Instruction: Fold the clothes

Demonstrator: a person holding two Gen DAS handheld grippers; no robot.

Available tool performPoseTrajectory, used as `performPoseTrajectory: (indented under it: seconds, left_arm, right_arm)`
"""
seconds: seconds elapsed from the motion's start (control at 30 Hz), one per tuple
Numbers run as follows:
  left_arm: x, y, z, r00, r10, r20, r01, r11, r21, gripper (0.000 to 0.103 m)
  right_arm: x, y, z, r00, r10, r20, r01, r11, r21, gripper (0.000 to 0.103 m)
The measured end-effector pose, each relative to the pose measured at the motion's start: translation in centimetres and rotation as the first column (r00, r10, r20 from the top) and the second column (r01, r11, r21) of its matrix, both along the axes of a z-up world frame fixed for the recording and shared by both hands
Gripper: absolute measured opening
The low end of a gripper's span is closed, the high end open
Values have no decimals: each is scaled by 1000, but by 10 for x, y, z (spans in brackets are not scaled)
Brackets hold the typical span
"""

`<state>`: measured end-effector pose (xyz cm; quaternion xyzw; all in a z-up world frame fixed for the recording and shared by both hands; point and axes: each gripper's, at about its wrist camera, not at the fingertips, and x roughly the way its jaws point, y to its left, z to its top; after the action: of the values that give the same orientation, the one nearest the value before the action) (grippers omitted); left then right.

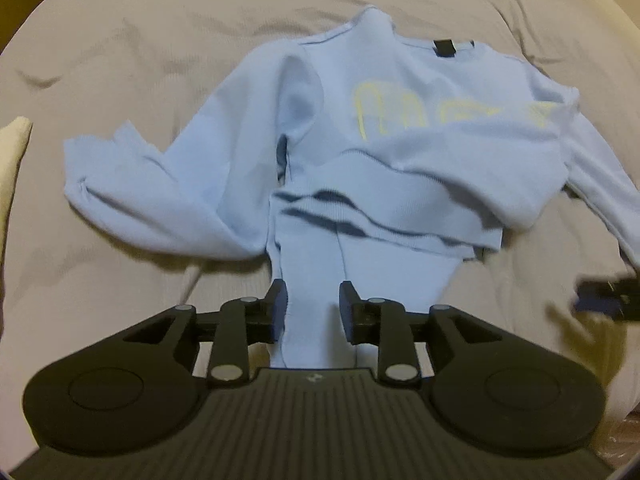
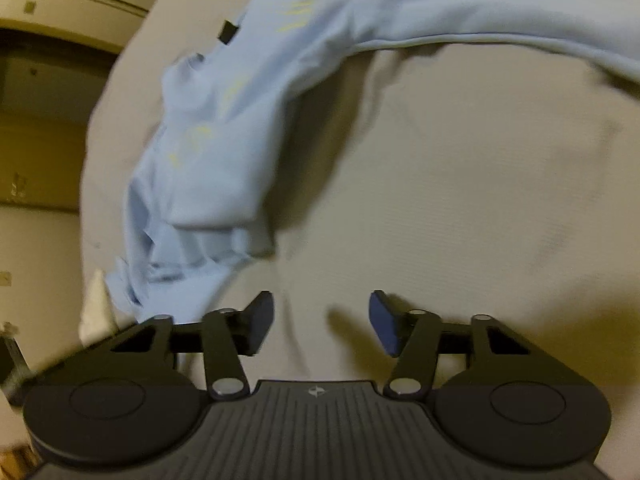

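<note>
A light blue sweatshirt [image 1: 360,152] with yellow lettering and a dark neck tag lies crumpled on the beige bed cover [image 1: 120,60]. Its left sleeve spreads out to the left. My left gripper [image 1: 313,308] is shut on a strip of the sweatshirt's lower hem, which runs between its fingers and is pulled toward the camera. My right gripper [image 2: 322,322] is open and empty above bare cover, to the right of the sweatshirt [image 2: 224,140]. Its tip also shows at the right edge of the left wrist view [image 1: 608,294]. A sleeve crosses the top of the right wrist view.
The beige bed cover [image 2: 460,200] is wrinkled and fills most of both views. A cream pillow or cushion edge [image 1: 14,148] sits at the left. Wooden furniture and a wall [image 2: 40,100] stand beyond the bed's edge.
</note>
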<state>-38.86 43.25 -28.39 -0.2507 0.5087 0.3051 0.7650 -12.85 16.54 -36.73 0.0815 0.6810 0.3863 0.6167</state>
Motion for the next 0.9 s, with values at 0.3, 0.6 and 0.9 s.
performPoseTrajectory:
  seconds: [0.3, 0.6, 0.9]
  left_arm:
    - [-12, 13, -4, 999, 28, 35, -26, 998, -56, 30]
    - [-27, 18, -3, 997, 19, 75, -11, 994, -110, 30]
    - [-78, -13, 19, 966, 40, 254, 55, 933, -355, 43]
  right_arm:
    - [-16, 85, -29, 991, 112, 74, -119, 988, 94, 50]
    - [-16, 81, -2, 998, 51, 47, -57, 989, 134, 7]
    - [-14, -101, 77, 994, 46, 102, -29, 986, -163, 7]
